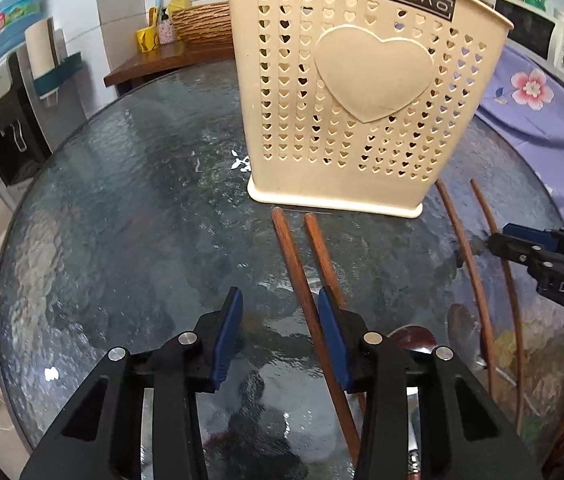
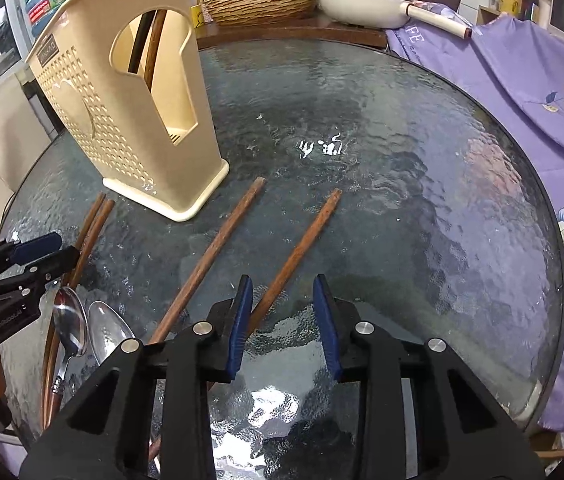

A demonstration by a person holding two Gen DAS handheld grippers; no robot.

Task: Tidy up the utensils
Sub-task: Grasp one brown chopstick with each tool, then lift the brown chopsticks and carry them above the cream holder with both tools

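Observation:
A cream perforated utensil holder (image 1: 354, 92) stands on the round glass table (image 1: 130, 208); it also shows in the right wrist view (image 2: 130, 120) with utensil handles inside. Two brown chopsticks (image 1: 302, 264) lie in front of it, by my open, empty left gripper (image 1: 278, 312). Two more chopsticks (image 2: 242, 248) lie under my open, empty right gripper (image 2: 284, 304). In the left view these are thin curved sticks (image 1: 478, 272) beside the right gripper (image 1: 522, 244). Two metal spoons (image 2: 86, 328) lie at the left, near the left gripper (image 2: 38, 252).
A purple floral cloth (image 2: 522, 92) covers the table's right side. A woven basket (image 2: 262, 0) and a white pan (image 2: 362, 4) sit on a wooden counter behind. A microwave (image 1: 538, 36) stands at the far right, a water dispenser (image 1: 6, 128) at the left.

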